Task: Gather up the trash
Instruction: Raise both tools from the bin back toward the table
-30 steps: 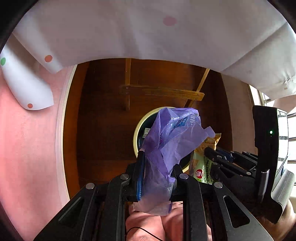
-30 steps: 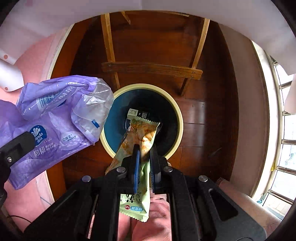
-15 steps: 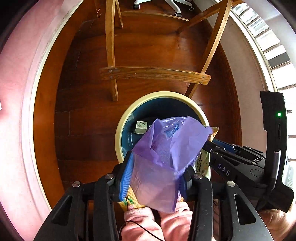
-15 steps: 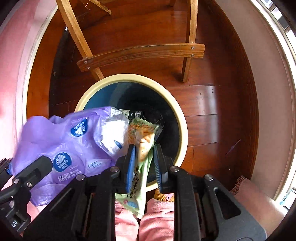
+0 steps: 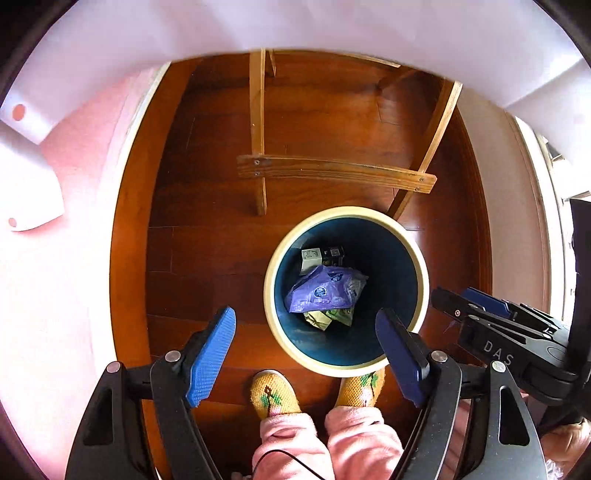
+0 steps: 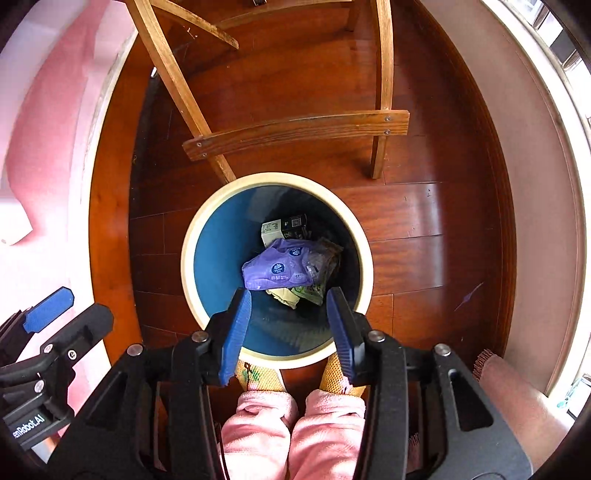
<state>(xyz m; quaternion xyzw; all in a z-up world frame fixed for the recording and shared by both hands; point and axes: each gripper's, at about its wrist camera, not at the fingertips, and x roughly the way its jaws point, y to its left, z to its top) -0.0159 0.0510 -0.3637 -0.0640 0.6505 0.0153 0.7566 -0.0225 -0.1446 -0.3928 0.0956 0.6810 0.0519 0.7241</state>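
Note:
A round bin (image 5: pixel 272 291) (image 6: pixel 188 254) with a cream rim and blue inside stands on the wooden floor below me. Inside it lie a purple tissue wrapper (image 5: pixel 325 291) (image 6: pixel 280 269), a green snack wrapper (image 5: pixel 325 317) (image 6: pixel 306 293) partly under it, and a small carton (image 5: pixel 321 256) (image 6: pixel 284 227). My left gripper (image 5: pixel 306 328) hangs open above the bin's near rim, nothing between its blue pads (image 5: pixel 210 354). My right gripper (image 6: pixel 289 314) is open over the bin too, empty. It shows at the right (image 5: pixel 476 306) of the left wrist view.
A wooden chair frame (image 5: pixel 332 173) (image 6: pixel 295 129) stands just beyond the bin. A person's yellow slippers (image 5: pixel 275 395) (image 6: pixel 258 376) and pink trouser legs are at the bin's near side. Pink wall (image 5: pixel 55 295) on the left, a white cloth (image 5: pixel 295 22) overhead, windows to the right.
Both grippers opened and dropped their loads: the purple wrapper and the green snack wrapper fell into the bin. The left view tilted so the white cloth is back at the top.

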